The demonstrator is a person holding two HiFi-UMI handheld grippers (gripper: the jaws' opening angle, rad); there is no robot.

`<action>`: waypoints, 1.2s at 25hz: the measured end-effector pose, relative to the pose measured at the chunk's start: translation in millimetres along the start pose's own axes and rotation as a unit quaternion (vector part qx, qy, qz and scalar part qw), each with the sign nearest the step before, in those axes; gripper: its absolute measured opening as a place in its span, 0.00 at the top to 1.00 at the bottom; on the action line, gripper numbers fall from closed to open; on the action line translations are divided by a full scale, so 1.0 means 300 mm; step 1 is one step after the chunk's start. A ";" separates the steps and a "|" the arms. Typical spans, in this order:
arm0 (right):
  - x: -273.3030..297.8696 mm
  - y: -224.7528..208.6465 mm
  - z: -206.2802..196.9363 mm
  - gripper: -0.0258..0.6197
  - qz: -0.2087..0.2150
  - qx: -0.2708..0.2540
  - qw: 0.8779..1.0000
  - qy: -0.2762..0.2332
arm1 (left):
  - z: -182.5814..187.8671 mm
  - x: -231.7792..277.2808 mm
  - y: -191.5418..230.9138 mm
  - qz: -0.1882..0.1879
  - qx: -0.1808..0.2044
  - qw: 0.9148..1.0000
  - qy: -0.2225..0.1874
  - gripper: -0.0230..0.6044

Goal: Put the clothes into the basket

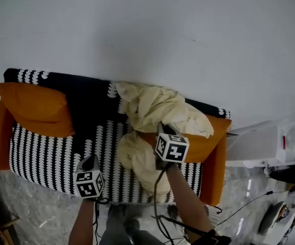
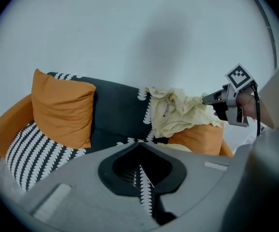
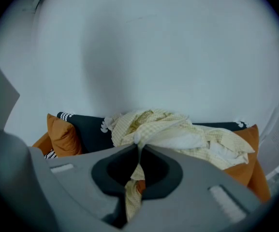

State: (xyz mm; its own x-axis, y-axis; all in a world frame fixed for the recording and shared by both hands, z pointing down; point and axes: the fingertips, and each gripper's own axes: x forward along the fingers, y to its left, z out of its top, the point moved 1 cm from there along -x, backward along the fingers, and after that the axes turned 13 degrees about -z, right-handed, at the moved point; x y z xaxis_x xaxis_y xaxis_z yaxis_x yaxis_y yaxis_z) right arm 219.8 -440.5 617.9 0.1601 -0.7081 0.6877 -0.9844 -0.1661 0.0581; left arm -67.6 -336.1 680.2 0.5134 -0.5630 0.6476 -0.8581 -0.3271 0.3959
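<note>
Pinching a fold of the pale yellow checked fabric garment (image 3: 178,134) between clenched jaws: right hand-held gripper (image 3: 138,148), with a strip of the cloth trailing down through the gap behind the tips. Left hand-held gripper (image 2: 139,146): jaws closed together on nothing, only sofa pattern showing past them; hovering over the front of the seat, apart from the cloth.

Garment: crumpled heap draped over the backrest and spilling onto the seat towards the right end of the black sofa with white scalloped stripes and orange arms (image 1: 50,147), partly covering a plump orange cushion (image 2: 199,138) there.

Handling, as judged: light, limp, neither fragile nor slippery; prone to unfolding and trailing once raised, so a lone pinch at one edge likely to drag a long tail.

Best hold, as judged: thick bunched folds near the middle of the heap, plus a second grip lower on the hanging part to gather the tail.

Rectangular orange fabric pillow (image 1: 35,108): left end of sofa, well apart from the cloth.

Basket: in no view.
</note>
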 end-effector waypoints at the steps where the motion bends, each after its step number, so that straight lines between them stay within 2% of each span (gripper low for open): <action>1: -0.035 -0.019 0.016 0.93 0.002 0.004 1.000 -0.008 | 0.019 -0.009 -0.028 -0.004 0.008 1.000 -0.005 0.96; 6: -0.225 -0.107 0.062 0.94 0.016 0.012 0.998 -0.053 | 0.103 -0.070 -0.174 -0.019 0.052 0.998 -0.032 0.96; 16: -0.590 -0.297 0.160 0.94 0.007 0.025 0.991 -0.129 | 0.236 -0.215 -0.481 -0.053 0.098 0.990 -0.089 0.96; 23: -0.842 -0.420 0.269 0.94 -0.009 0.028 0.982 -0.185 | 0.335 -0.323 -0.689 -0.083 0.140 0.978 -0.128 0.96; 30: -1.092 -0.512 0.376 0.94 -0.020 0.027 0.971 -0.238 | 0.435 -0.435 -0.862 -0.110 0.185 0.963 -0.162 0.96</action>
State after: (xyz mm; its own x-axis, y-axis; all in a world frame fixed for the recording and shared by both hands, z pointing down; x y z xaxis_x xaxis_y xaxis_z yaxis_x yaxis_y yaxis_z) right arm 326.7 -260.5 302.1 0.2264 -0.9350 0.2730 -0.9735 -0.2268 0.0305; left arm 85.8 -277.0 408.4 0.7037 -0.6374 0.3138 -0.7054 -0.6797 0.2013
